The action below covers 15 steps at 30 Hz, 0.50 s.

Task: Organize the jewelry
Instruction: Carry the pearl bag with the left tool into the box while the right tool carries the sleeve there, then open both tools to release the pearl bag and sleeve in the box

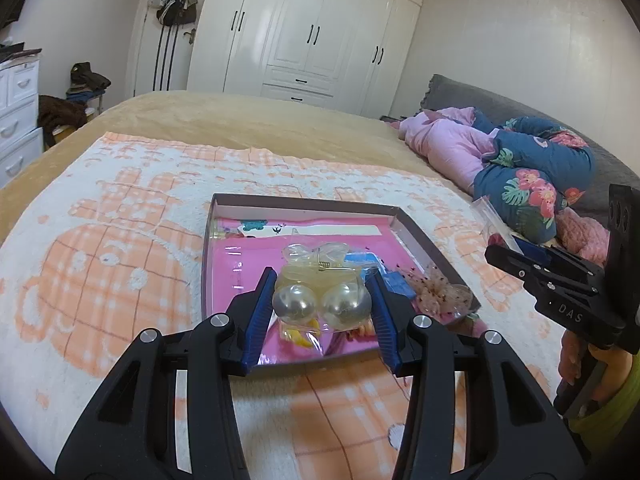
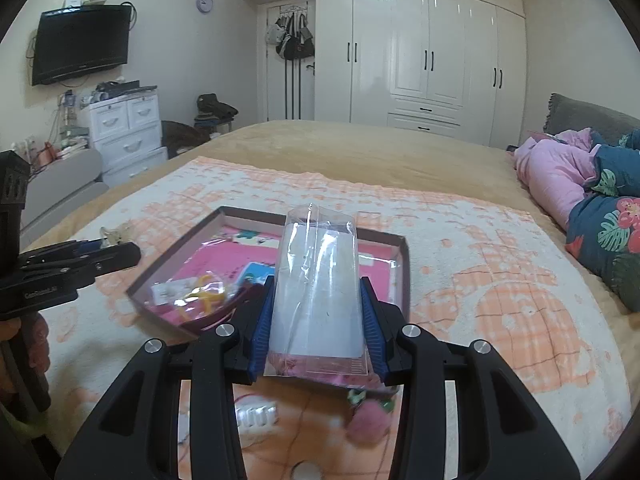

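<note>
In the left wrist view, my left gripper (image 1: 322, 276) is shut on a translucent hair clip with two large pearl balls (image 1: 320, 304), held above the near part of a shallow box (image 1: 420, 236) with a pink lining. My right gripper (image 2: 317, 280) is shut on a clear plastic bag (image 2: 320, 280) that stands upright between its blue pads, over the box's (image 2: 176, 256) near edge. Each gripper appears side-on in the other's view: the right gripper (image 1: 496, 254) at the right with its bag (image 1: 486, 216), the left gripper (image 2: 132, 254) at the left.
The box lies on a peach and white blanket (image 1: 120, 260) spread over a bed. It holds a yellow clip (image 2: 204, 292), blue pieces (image 1: 362, 260) and a speckled flower piece (image 1: 436, 292). A pink pompom (image 2: 368, 420) and a white comb (image 2: 256, 416) lie nearer. Bunched quilts (image 1: 520, 168) fill the right.
</note>
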Motion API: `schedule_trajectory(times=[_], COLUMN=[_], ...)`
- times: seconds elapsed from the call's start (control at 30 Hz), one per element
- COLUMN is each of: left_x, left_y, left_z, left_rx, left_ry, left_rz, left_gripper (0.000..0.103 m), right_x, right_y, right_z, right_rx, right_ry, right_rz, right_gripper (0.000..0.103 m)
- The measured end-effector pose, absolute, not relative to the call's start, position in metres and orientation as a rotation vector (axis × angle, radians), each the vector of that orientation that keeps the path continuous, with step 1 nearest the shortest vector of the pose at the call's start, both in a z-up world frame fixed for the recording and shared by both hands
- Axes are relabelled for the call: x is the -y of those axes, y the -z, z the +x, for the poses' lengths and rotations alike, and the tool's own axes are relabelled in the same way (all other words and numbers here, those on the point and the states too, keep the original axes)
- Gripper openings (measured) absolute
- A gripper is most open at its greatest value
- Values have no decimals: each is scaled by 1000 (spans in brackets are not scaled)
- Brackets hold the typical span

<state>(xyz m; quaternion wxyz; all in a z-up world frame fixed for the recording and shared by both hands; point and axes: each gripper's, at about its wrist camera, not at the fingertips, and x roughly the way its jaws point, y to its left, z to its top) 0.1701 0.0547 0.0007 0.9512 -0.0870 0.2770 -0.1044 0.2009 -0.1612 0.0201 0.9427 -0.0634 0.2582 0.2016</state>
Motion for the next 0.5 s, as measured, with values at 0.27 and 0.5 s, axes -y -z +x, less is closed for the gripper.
schedule_trajectory(times=[0.27,0.5], left_x=[-59,-64], left_y=[13,30], left_z=[196,210], left_rx=[-593,-626], left_ry=[204,197], left_rz=[-196,-207], left_gripper=[37,37], right_x=[161,160], right_y=[-3,17], right_z=[231,255], right_rx=[-575,-633], right_ry=[-375,-352], right_rz=[-120,-104], right_gripper=[38,39])
